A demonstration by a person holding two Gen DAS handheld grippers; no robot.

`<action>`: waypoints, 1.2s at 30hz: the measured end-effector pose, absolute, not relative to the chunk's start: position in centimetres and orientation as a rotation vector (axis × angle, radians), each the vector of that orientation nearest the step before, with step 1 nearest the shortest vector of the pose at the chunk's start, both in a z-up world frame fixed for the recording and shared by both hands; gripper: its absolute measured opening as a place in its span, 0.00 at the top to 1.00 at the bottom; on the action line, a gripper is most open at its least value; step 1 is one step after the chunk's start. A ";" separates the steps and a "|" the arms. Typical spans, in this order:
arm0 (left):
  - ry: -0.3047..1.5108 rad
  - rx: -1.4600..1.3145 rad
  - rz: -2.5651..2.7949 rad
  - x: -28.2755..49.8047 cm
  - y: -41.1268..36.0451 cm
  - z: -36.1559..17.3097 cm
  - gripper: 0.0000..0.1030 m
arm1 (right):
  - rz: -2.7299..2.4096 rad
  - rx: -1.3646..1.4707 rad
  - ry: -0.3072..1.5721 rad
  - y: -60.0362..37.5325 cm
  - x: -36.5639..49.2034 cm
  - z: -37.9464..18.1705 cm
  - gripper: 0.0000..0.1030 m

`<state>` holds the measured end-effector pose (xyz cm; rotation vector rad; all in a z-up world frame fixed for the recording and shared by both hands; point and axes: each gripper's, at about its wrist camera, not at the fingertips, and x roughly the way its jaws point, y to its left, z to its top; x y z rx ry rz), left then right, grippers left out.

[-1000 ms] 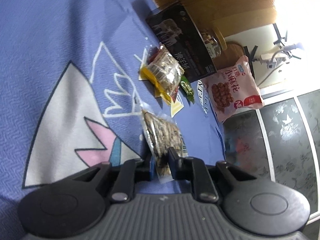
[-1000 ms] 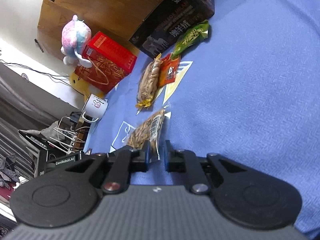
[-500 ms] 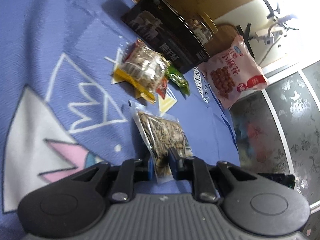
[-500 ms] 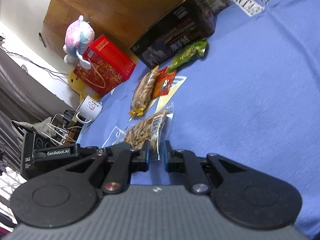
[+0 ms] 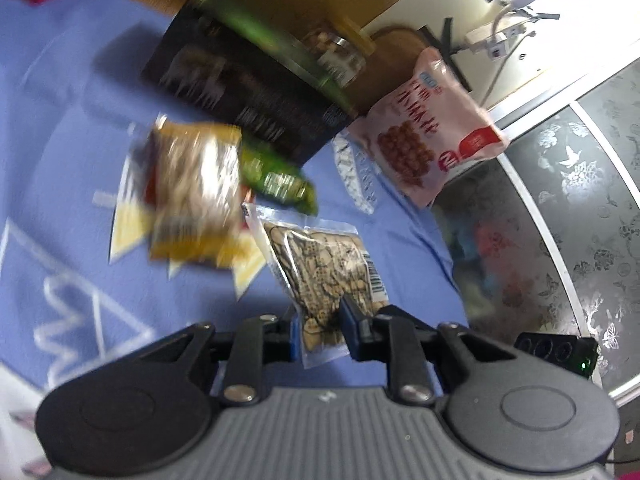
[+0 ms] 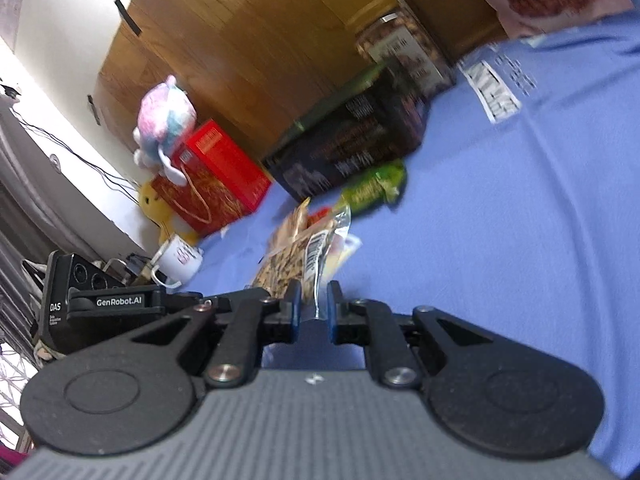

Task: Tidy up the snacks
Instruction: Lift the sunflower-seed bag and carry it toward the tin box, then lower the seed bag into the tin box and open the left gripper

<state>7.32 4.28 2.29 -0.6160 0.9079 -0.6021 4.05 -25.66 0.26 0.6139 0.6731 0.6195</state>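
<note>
1. Left gripper (image 5: 320, 320) nearly closed, pads pressing on the near end of a clear seed packet (image 5: 324, 264); jaws just eased a little wider, with the packet between them.
2. Right gripper (image 6: 312, 308) also nearly closed, pinching the thin clear edge of the seed packet, beside the barcode.
3. Seed packet near, in front of both grippers, over the blue cloth (image 5: 60, 160), with its far end reaching toward the pile of other snacks.
4. In both views: black box (image 5: 248, 92) at the far side, green packet (image 5: 276, 176) just in front of it, yellow-edged packet (image 5: 192, 192) beside, then a jar (image 5: 336, 56) and a pink bag (image 5: 424, 136) further right.
5. Only in the left wrist view: flat face of the seed packet with the seeds clearly visible, and a patterned glass door (image 5: 580, 200) at the right. Much blur on the pile.
6. Only in the right wrist view: red box (image 6: 216, 172) at the far left, plush toy (image 6: 164, 116) on top of it, white mug (image 6: 180, 260) nearer, and the black body of the left gripper at the left edge.
</note>
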 end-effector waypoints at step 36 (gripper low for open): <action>0.616 -0.356 -0.306 20.6 7.0 7.4 0.46 | 0.535 0.411 0.422 -22.7 19.0 4.5 0.67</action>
